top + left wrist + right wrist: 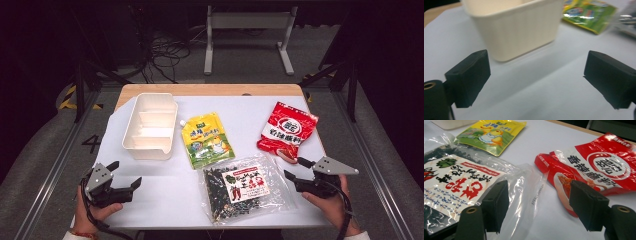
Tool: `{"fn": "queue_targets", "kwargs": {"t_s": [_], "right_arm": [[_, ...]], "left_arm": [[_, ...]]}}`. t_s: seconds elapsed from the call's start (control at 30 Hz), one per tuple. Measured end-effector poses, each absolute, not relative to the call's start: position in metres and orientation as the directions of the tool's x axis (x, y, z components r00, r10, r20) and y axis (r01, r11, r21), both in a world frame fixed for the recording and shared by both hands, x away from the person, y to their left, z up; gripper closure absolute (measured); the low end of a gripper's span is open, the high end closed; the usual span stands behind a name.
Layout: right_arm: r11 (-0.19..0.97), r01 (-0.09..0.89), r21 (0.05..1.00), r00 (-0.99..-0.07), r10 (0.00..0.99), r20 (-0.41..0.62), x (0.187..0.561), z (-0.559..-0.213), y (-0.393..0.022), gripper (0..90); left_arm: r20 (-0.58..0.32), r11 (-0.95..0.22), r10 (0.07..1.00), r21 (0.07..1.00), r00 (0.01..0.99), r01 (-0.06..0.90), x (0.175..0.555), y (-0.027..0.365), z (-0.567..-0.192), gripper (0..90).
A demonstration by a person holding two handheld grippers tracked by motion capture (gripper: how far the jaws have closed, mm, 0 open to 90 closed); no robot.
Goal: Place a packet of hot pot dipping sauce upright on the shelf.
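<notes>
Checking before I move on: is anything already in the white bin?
No, the white bin has bare compartments in the high view.

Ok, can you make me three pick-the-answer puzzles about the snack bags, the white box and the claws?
1. Where is the white box?
A. left of the yellow-green bag
B. on top of the red bag
C. inside the clear bag

2. How many bags lie on the table?
A. one
B. three
C. five

3. What is the right claw doing?
A. squeezing the white box
B. lifting the yellow-green bag
C. open, holding nothing

Answers:
1. A, the box sits to the left of the yellow-green bag in the high view.
2. B, one yellow-green, one red, one clear.
3. C, its jaws stand apart with no bag pinched.
</notes>
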State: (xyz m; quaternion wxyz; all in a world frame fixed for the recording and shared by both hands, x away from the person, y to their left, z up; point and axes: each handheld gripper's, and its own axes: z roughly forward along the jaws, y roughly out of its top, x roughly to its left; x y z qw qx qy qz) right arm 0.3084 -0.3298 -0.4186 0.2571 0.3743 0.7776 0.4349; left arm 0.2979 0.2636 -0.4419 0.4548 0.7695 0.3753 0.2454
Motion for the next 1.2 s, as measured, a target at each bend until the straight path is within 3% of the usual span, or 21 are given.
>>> {"fn": "queue_targets", "kwargs": {"t_s": [0.43, 0.8, 0.93, 1.2], "right_arm": [[0.336, 0.352, 0.874, -0.687, 0.727, -0.003, 0.335, -0.407, -0.294, 40.9], [0.380, 0.429, 0.819, -0.745, 0.662, 0.083, 0.401, -0.398, -0.229, 45.0], [0.450, 0.438, 0.778, -0.753, 0.656, 0.045, 0.418, -0.398, -0.207, 44.8], [0.379, 0.452, 0.808, -0.658, 0.753, 0.015, 0.421, -0.392, -0.255, 44.3]], "left_arm": [[0.020, -0.377, 0.752, 0.833, 0.658, 0.405, 0.283, 0.247, -0.455, 20.0], [0.032, -0.475, 0.667, 0.788, 0.744, 0.392, 0.291, 0.213, -0.459, 33.3], [0.046, -0.514, 0.645, 0.765, 0.762, 0.388, 0.296, 0.204, -0.462, 36.2], [0.041, -0.507, 0.632, 0.777, 0.774, 0.373, 0.300, 0.203, -0.463, 33.0]]}}
